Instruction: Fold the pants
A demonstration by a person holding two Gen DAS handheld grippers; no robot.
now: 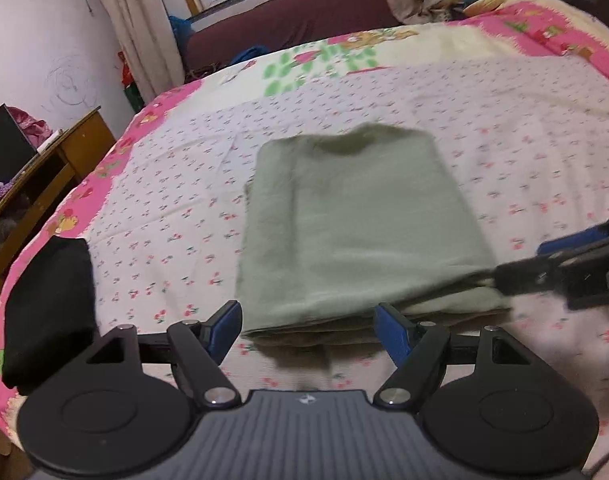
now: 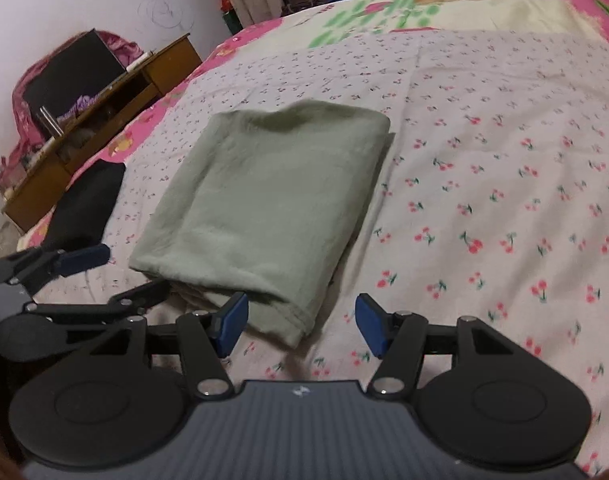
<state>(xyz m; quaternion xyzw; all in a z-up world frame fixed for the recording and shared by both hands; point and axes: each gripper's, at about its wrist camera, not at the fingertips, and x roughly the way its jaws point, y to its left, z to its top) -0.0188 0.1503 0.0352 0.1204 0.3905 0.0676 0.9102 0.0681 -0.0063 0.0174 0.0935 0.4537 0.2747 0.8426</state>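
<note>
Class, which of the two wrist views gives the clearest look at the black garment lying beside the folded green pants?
The left wrist view: the black garment sits large at the bed's edge, its folded outline whole. In the right wrist view it is smaller and farther off, with the left gripper crossing its lower part.

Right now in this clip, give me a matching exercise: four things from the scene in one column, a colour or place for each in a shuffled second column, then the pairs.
Things:
1. folded pants
2. black garment
3. wooden desk
4. bedsheet

Descriptions:
A. brown, beside the bed
B. pale green, lying in the middle of the bed
C. white with a small cherry print
D. dark, at the bed's pink edge

Pairs: 1-B, 2-D, 3-A, 4-C
</note>
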